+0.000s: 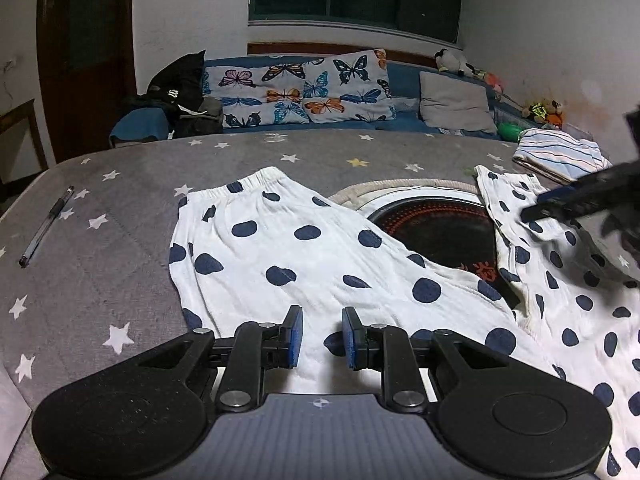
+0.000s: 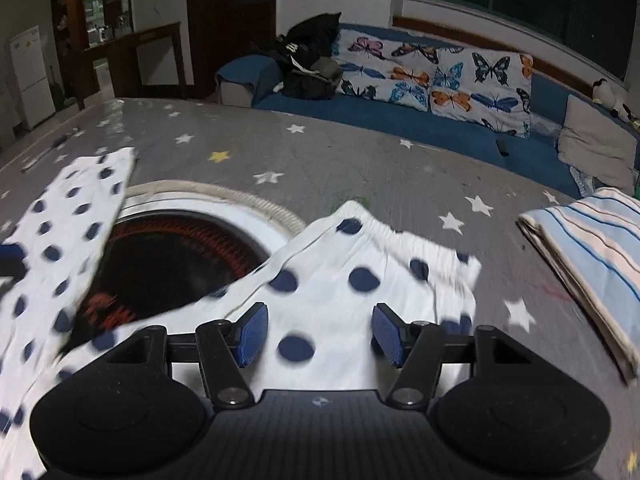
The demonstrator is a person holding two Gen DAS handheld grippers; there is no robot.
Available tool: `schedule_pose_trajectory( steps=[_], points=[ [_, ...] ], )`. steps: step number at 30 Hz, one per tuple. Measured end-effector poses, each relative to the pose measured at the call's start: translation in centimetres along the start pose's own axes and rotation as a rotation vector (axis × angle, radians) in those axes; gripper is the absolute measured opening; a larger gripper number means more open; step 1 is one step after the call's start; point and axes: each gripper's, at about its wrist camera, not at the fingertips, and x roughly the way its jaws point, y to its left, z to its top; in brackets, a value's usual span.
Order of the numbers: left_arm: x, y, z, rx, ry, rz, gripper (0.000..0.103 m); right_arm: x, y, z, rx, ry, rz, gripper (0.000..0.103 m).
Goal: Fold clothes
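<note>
White trousers with dark blue dots (image 1: 288,248) lie spread on the grey star-patterned table cover (image 1: 100,280), one leg to each side of a round heater opening. My left gripper (image 1: 321,336) hovers open and empty over the near end of the left leg. My right gripper (image 2: 318,332) is open and empty just above the right leg (image 2: 360,280), near its elastic hem. The right gripper also shows in the left wrist view (image 1: 580,200), over the right leg (image 1: 560,280). The left leg shows at the left of the right wrist view (image 2: 60,240).
A round dark heater (image 1: 432,228) with a rope rim sits between the legs. A folded striped cloth (image 1: 560,158) lies at the far right, also in the right wrist view (image 2: 592,256). A pen (image 1: 46,226) lies at the left. A sofa with butterfly cushions (image 1: 304,92) stands behind.
</note>
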Motion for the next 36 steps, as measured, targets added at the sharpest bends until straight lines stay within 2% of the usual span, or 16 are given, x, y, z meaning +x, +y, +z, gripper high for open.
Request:
schedule_pose_trajectory(
  steps=[5,10,15,23,31,36],
  points=[
    [0.0,0.2,-0.2,0.006,-0.010,-0.002,0.023,2.0,-0.4,1.5,-0.013,0.002,-0.030,0.059],
    [-1.3,-0.8,-0.3,0.007,-0.011,-0.023,0.024,0.3,0.0,1.4,-0.096,0.011,-0.035,0.059],
    [-2.6,-1.8,-0.4,0.007,-0.011,-0.045,0.024,-3.3,1.2,-0.9,-0.164,0.023,0.004,0.059],
    [-6.0,-6.0,-2.5,0.070,0.001,-0.139,0.024,-6.4,1.7,-6.2,-0.118,0.034,0.038,0.059],
    [-7.4,-6.7,-5.0,0.074,0.027,-0.116,0.024,-9.4,1.2,-8.8,-0.097,0.026,0.007,0.060],
    [-9.4,-7.4,-5.6,0.073,-0.002,-0.119,0.024,-11.2,1.4,-9.1,-0.051,-0.043,0.039,0.060]
  ],
)
